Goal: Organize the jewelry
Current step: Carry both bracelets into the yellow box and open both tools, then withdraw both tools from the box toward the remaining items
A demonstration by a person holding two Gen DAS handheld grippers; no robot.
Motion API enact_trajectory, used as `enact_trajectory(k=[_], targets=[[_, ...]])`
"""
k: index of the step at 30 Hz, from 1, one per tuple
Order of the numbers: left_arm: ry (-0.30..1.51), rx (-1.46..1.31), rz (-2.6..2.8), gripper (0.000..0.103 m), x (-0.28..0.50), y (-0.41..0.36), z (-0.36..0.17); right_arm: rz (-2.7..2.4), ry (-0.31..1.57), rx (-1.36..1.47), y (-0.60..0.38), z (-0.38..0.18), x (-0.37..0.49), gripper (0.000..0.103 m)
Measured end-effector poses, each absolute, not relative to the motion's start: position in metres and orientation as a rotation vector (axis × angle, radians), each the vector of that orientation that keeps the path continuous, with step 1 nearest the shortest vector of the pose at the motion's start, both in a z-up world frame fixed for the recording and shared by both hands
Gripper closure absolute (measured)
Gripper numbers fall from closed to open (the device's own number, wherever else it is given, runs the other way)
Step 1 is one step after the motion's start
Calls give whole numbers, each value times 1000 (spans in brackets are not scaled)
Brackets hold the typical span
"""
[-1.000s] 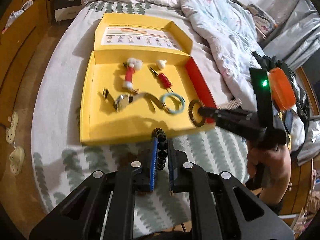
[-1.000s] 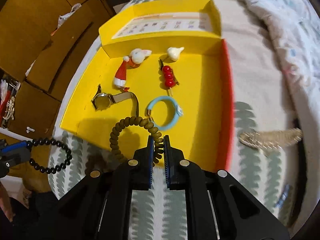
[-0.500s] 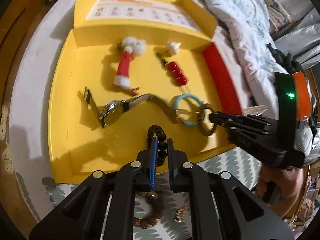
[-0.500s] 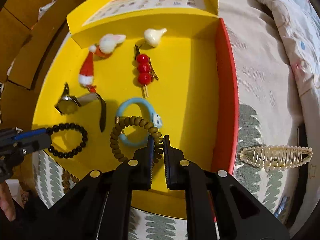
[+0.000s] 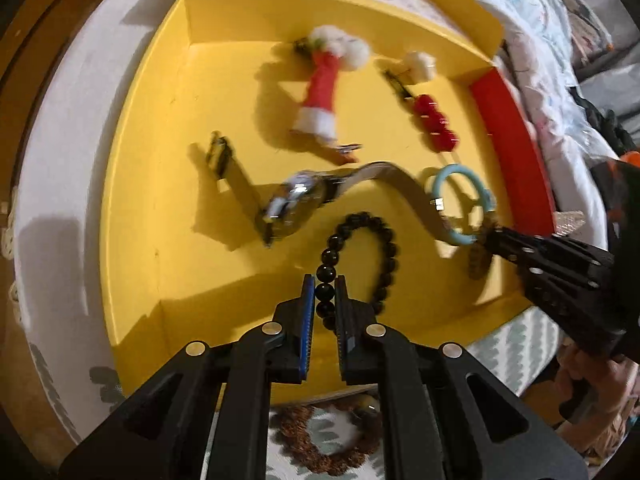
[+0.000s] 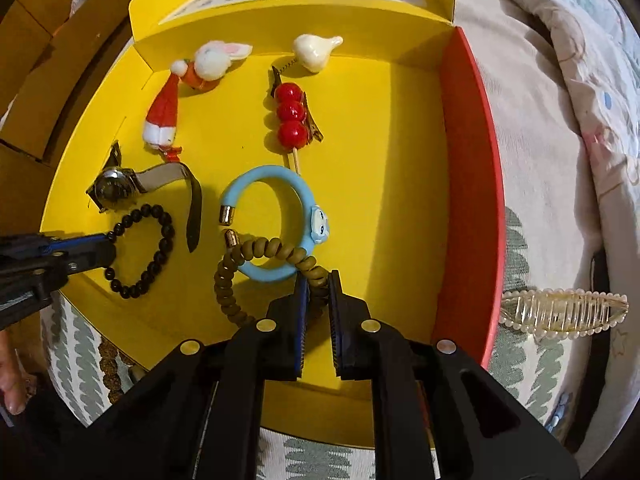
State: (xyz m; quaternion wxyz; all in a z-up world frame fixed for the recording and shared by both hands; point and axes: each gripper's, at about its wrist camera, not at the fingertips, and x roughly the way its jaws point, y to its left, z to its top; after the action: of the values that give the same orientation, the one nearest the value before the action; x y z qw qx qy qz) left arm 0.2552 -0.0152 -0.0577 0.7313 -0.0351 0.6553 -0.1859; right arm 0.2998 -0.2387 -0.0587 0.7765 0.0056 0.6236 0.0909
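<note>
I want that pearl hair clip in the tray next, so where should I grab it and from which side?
The pearl hair clip lies flat on the bedspread beside the tray's red wall. Come straight down and pinch across its narrow width at mid-length; its tapered ends give less hold.

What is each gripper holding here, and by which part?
The left gripper pinches the black bead bracelet by a few beads at its near side. The right gripper pinches the olive spiral hair tie by its coils at one side.
</note>
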Motion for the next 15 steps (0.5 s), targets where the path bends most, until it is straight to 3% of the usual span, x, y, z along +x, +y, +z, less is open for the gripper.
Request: enact_trajectory(k=[4,6,8,13,15], targets=[[1411,-89,-384,90,256,-7,-50,196,1348,20,-245,-59,295,84],[1388,-94,-376,67,254,-1,-44,203,1348,29,-248,-56,293,82],[1356,-89,-367,53,250,3,-36,213,1337,50,-255,-50,291,78],[1305,-82,-383,52,235,8,-20,257,1248,111,-273,-21,275,66],[1280,-66,-376,46,229,7,-13,267,1189,138,-283,-4,266,55]])
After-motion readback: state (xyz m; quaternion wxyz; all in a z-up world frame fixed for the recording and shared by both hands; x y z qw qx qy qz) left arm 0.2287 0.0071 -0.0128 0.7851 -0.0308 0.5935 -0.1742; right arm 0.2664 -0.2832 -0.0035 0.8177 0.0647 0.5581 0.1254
